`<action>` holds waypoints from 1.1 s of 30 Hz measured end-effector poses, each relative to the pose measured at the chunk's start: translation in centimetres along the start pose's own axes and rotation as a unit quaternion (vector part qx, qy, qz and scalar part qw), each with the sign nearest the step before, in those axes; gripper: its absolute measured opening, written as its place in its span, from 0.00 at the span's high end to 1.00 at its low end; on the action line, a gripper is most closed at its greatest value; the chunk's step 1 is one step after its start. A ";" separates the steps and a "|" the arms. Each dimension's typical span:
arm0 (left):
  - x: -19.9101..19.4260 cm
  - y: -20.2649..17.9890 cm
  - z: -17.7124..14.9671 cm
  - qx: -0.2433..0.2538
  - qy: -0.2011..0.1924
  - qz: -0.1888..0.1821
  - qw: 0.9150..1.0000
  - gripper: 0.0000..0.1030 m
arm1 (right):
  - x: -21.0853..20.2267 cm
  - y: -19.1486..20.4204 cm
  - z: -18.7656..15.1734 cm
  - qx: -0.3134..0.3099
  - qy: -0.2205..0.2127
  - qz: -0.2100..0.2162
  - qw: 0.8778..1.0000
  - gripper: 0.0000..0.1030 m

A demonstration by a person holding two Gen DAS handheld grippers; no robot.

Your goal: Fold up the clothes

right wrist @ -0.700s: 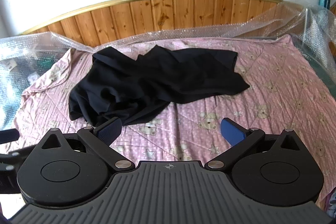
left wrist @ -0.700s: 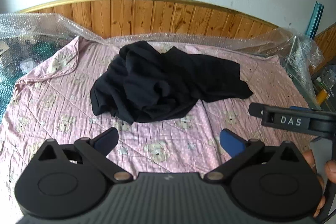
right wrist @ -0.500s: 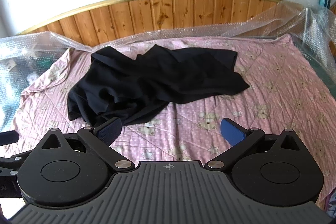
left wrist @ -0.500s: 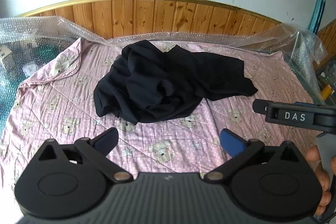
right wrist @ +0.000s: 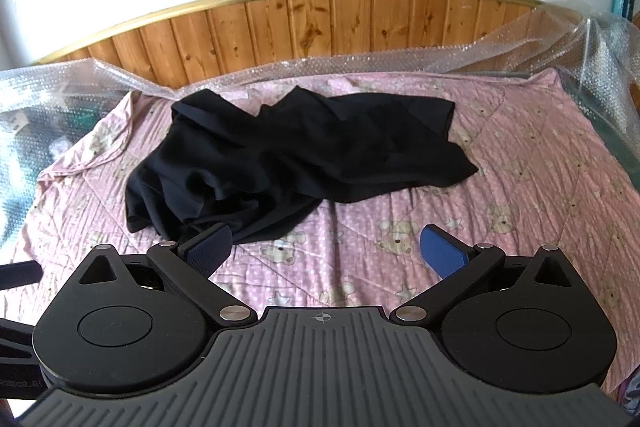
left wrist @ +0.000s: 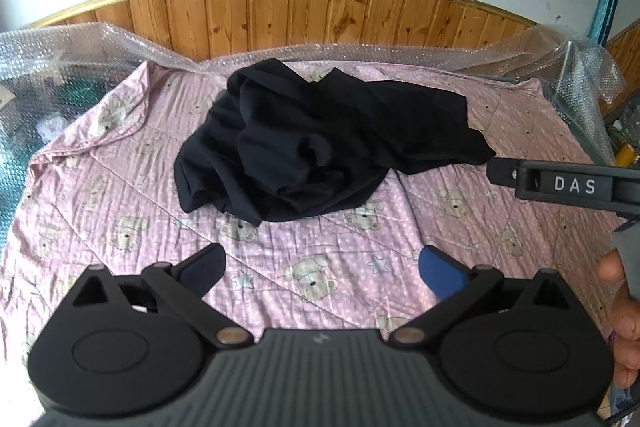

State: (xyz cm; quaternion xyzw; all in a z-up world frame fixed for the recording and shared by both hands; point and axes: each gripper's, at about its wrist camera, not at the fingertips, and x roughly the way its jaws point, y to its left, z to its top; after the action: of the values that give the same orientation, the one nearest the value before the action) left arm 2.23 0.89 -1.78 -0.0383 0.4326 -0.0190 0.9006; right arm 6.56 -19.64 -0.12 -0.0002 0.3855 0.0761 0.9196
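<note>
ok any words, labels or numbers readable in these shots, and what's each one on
"DAS": white capitals on the black body of the right claw, seen side-on at the right edge of the left wrist view.
Faint lettering on the black part at the lower left edge of the right wrist view: too dim to read.
The black garment and pink bear-print quilt show no text.

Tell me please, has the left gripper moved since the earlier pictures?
Yes. The left gripper has turned left: in its view the black garment and the wooden headboard have slid rightward.
</note>
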 end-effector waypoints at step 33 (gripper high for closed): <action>3.6 0.1 1.7 -0.008 0.009 0.002 1.000 1.00 | 2.8 -1.3 0.9 0.004 0.014 0.039 0.999 1.00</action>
State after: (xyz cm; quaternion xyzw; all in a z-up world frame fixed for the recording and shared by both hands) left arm 5.76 0.83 -3.53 -0.0444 0.4408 -0.0146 0.8964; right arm 9.29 -20.47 -1.52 0.0171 0.3987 0.1107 0.9102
